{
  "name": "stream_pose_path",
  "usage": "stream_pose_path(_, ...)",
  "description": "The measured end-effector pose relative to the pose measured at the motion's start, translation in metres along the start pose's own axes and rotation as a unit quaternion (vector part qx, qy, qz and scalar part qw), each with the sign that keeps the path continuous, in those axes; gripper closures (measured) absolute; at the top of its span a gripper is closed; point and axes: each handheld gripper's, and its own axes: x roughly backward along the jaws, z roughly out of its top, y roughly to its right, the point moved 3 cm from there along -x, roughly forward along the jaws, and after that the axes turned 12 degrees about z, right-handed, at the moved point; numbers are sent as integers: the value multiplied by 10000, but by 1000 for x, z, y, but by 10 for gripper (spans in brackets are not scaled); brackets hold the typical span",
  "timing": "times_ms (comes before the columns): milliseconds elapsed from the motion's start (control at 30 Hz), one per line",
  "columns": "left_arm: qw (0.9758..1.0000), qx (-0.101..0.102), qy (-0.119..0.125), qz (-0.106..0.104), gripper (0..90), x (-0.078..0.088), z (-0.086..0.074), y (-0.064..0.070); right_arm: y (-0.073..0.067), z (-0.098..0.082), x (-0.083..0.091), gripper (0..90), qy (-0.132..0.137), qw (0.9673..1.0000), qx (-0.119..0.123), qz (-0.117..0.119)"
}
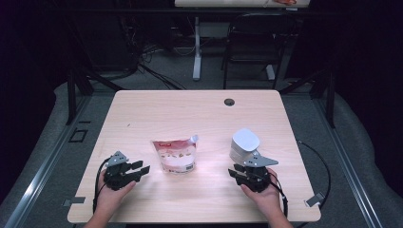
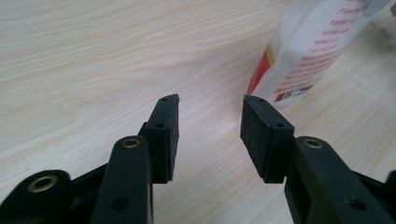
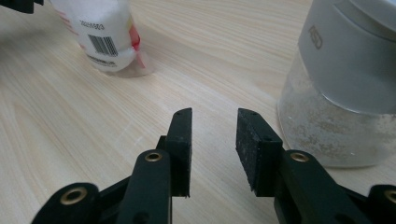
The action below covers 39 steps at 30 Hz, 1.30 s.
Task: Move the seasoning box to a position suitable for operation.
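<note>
A white pouch with red print (image 1: 175,155) lies in the middle of the wooden table (image 1: 190,114). To its right stands a clear jar with a grey lid (image 1: 244,144), holding pale powder. My left gripper (image 1: 141,168) rests on the table left of the pouch, open and empty, its jaws pointing toward the pouch (image 2: 308,46). My right gripper (image 1: 236,172) sits just in front of the jar, open with nothing between its pads. In the right gripper view the jar (image 3: 345,88) rises close on the right and the pouch (image 3: 102,37) lies farther off at top left.
A round cable hole (image 1: 229,102) marks the table's far side. Behind the table stand a dark chair (image 1: 252,42) and a white desk leg (image 1: 196,47). Cables trail from both grippers off the table's near edge.
</note>
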Motion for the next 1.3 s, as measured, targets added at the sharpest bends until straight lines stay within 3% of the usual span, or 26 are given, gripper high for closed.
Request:
stream_pose_path(267, 9998, -161, -101, 45, 588, -2, -1, 3, -3, 2, 4, 669, -12, 9996, 191, -229)
stream_pose_path(500, 9998, -144, -78, 76, 588, 0, -2, 0, 4, -1, 18, 676, 168, 9992, -19, -351)
stream_pose_path(667, 9999, -73, -47, 93, 587, 1, -2, -4, 10, -6, 39, 669, 322, 9962, -95, -802)
stream_pose_path(867, 9999, -46, -82, 97, 586, 6, -3, -9, 19, -8, 54, 656, 445, 9919, -278, -1155)
stream_pose_path(900, 9999, -46, -82, 97, 585, 6, -3, -9, 19, -8, 54, 656, 445, 9919, -278, -1155)
stream_pose_path(1000, 9999, 28, 5, 152, 582, 8, -4, -12, 25, -8, 56, 616, 493, 9879, -340, -1431)
stream_pose_path(1300, 9998, 138, -46, 140, 582, 8, -7, -17, 41, -5, 43, 541, 465, 9847, -426, -1623)
